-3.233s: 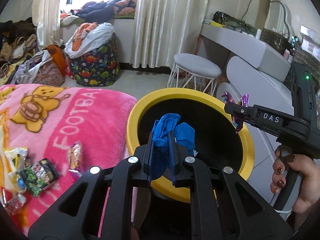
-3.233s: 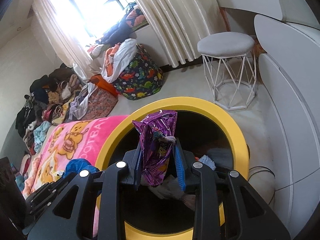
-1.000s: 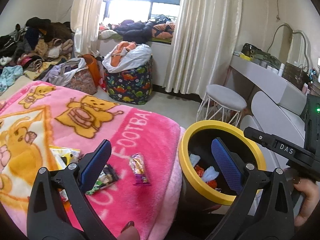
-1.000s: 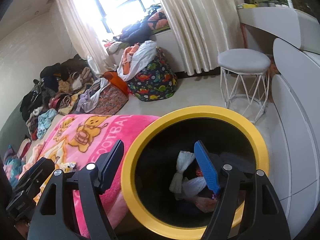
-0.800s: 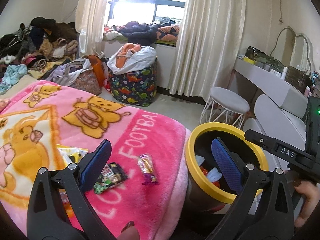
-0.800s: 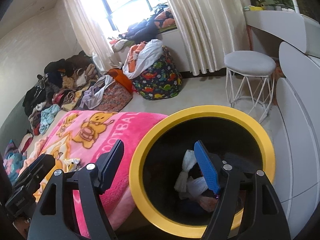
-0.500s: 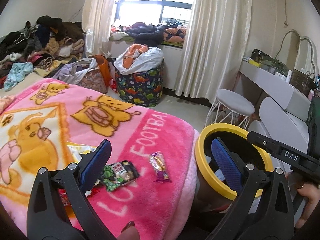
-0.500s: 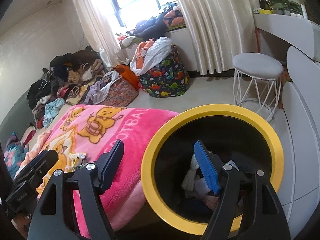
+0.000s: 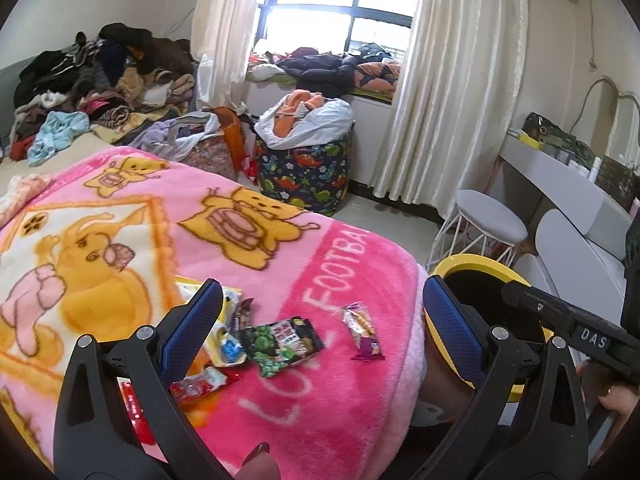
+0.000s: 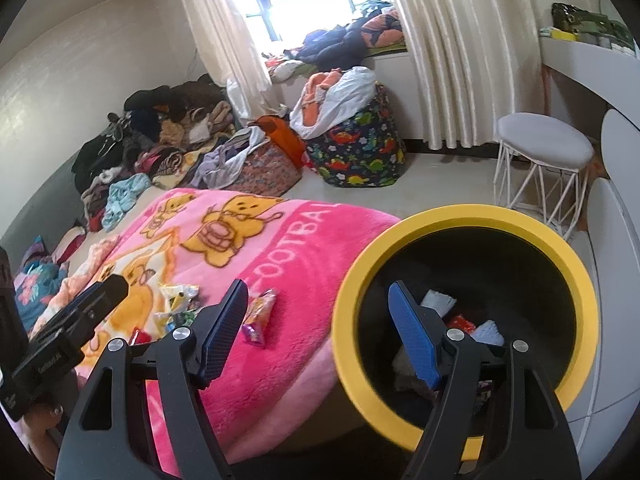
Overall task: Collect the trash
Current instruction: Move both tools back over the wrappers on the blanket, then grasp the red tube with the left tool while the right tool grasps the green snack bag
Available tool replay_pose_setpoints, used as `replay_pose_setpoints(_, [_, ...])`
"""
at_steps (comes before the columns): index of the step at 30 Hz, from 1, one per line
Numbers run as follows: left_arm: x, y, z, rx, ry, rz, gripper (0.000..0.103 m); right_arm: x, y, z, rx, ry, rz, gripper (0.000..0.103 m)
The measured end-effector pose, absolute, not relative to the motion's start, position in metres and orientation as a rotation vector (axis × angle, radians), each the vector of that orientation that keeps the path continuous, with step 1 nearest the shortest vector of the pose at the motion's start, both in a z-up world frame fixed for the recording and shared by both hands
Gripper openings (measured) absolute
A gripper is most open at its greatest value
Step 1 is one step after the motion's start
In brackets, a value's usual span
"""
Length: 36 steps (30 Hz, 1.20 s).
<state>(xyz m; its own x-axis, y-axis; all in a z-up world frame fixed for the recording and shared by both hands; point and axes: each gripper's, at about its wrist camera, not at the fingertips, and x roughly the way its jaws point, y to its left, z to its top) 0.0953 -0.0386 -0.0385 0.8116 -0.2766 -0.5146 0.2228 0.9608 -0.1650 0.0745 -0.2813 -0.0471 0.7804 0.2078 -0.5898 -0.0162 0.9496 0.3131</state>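
On the pink blanket (image 9: 320,400) a heap of wrappers (image 9: 216,344) lies at the left, then a green packet (image 9: 280,340), then a purple candy wrapper (image 9: 364,330) apart from it. The left gripper (image 9: 320,320) hangs over them, jaws wide, holding nothing. Right of the blanket stands the yellow-rimmed bin (image 10: 580,280) with trash (image 10: 460,326) inside. The right gripper (image 10: 316,328) spans blanket edge and bin, jaws wide, empty.

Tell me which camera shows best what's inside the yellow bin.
The right wrist view: it looks down into the yellow bin, showing trash at the bottom. The left wrist view shows only part of its rim and dark opening.
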Motion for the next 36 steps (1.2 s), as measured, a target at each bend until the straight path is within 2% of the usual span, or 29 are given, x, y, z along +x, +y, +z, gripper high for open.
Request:
replay_pose_setpoints(33, [0.08,0.087,-0.061,-0.192,0.601,-0.072,0.092,0.09,-0.173,-0.064,0.174,0.768,0.344,0.07])
replay_pose_setpoints(36, [0.077,0.101,-0.069,-0.224,0.627,-0.064,0.082,0.094,-0.159,-0.068,0.146,0.787,0.362,0.07])
